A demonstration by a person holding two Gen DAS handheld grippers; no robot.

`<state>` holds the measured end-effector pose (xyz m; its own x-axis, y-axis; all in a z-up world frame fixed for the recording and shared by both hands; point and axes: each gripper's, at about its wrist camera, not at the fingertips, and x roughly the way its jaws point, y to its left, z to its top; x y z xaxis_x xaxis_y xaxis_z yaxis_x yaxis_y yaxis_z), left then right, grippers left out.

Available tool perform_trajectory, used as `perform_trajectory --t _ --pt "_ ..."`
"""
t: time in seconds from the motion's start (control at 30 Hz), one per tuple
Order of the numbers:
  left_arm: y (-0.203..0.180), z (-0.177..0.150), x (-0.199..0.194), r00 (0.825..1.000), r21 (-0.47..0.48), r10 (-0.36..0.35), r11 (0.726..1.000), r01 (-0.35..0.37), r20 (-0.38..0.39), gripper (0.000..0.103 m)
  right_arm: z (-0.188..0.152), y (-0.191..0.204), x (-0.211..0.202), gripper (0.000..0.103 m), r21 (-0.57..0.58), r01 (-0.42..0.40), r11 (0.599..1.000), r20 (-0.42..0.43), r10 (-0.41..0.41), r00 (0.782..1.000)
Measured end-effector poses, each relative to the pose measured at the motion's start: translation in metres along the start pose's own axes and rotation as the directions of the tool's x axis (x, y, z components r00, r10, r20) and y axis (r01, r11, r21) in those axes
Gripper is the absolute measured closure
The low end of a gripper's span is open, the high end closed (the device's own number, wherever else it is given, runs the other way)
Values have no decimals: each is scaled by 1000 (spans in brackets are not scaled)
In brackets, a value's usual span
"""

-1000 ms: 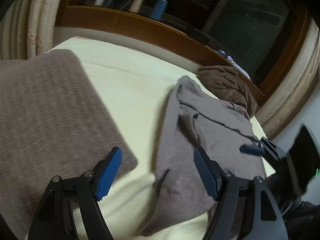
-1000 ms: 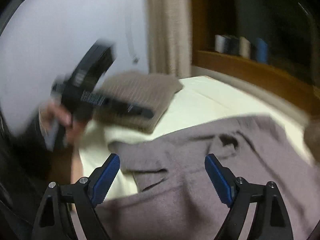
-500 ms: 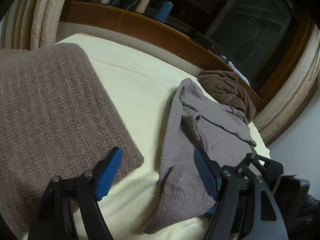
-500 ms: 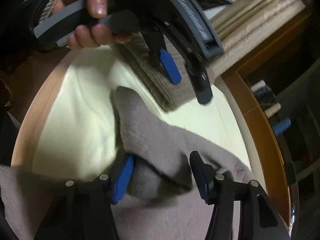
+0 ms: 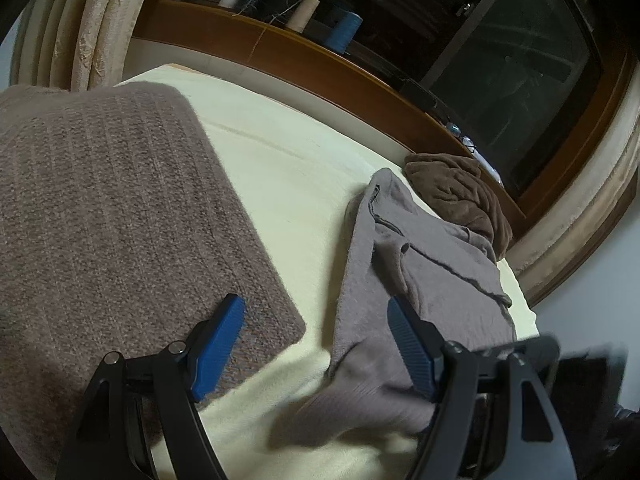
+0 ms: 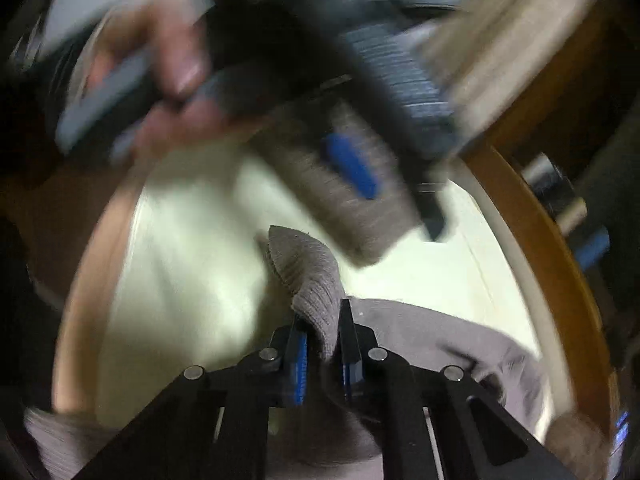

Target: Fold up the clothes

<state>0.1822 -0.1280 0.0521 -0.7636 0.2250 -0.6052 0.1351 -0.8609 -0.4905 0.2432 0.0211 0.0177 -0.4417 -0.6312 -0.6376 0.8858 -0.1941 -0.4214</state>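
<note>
- The right gripper [image 6: 322,354] has its jaws nearly together, pinching a ribbed edge of the grey sweater [image 6: 310,276]; the knit bunches up between the blue pads [image 6: 298,364] and rises beyond them in a rounded fold.
- The left gripper [image 5: 316,344] is spread wide with nothing between its fingers, above the cream sheet [image 5: 288,168].
- Seen from the left wrist, the grey sweater [image 5: 420,264] lies crumpled on the sheet's right half, and its near hem is smeared by motion and partly covered by the right-hand finger.
- A folded brown knit [image 5: 104,216] lies flat on the left, cut off by the frame edge, its near corner behind the left finger.
- A dark brown garment [image 5: 460,192] is heaped just beyond the sweater, touching it, by the wooden sill.
- The right wrist view is heavily blurred: the hand [image 6: 168,64] holding the left gripper is only a smear up top.
- Thread spools [image 5: 304,12] stand on the sill.
</note>
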Motion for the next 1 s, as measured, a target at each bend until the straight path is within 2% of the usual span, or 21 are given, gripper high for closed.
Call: perform_trajectory --t 0.1,0.17,0.2,0.33,0.4,0.47,0.5,0.57,0.63,0.83,1.0 --pt "-1 2 1 1000 -3 -6 1000 6 6 25 -3 -48 -24 90 243 -22 970 72 5 997" --pt "-4 3 3 1000 -2 -14 1000 14 7 25 -11 -78 -38 90 383 -46 923 116 1 993" --pt "-7 3 5 1000 1 -19 1000 19 5 25 -20 -94 -46 90 459 -55 887 137 -9 990" --pt "-22 3 17 999 32 -44 998 45 -19 25 -62 -144 -76 90 688 -53 723 171 -90 981" --pt "-33 1 26 997 53 -63 996 65 -40 25 -89 -163 -91 90 786 -49 616 167 -135 977" --pt "-45 0 35 995 78 -77 994 82 -63 25 -125 -176 -104 90 872 -35 489 140 -179 974" --pt "-52 -1 41 993 92 -83 992 90 -78 25 -139 -178 -108 90 897 -20 441 118 -194 974" --pt "-64 -4 50 990 118 -93 988 104 -103 25 -161 -178 -114 90 928 11 371 74 -213 974" --pt "-76 -5 61 987 140 -95 984 112 -127 25 -176 -175 -118 90 943 43 329 37 -231 972" --pt "-104 -6 87 986 223 -47 971 83 -161 25 -204 -176 -132 90 951 143 273 -65 -276 959" --pt "-110 -9 100 980 243 -32 967 80 -197 25 -245 -175 -146 90 950 251 184 -197 -269 943"
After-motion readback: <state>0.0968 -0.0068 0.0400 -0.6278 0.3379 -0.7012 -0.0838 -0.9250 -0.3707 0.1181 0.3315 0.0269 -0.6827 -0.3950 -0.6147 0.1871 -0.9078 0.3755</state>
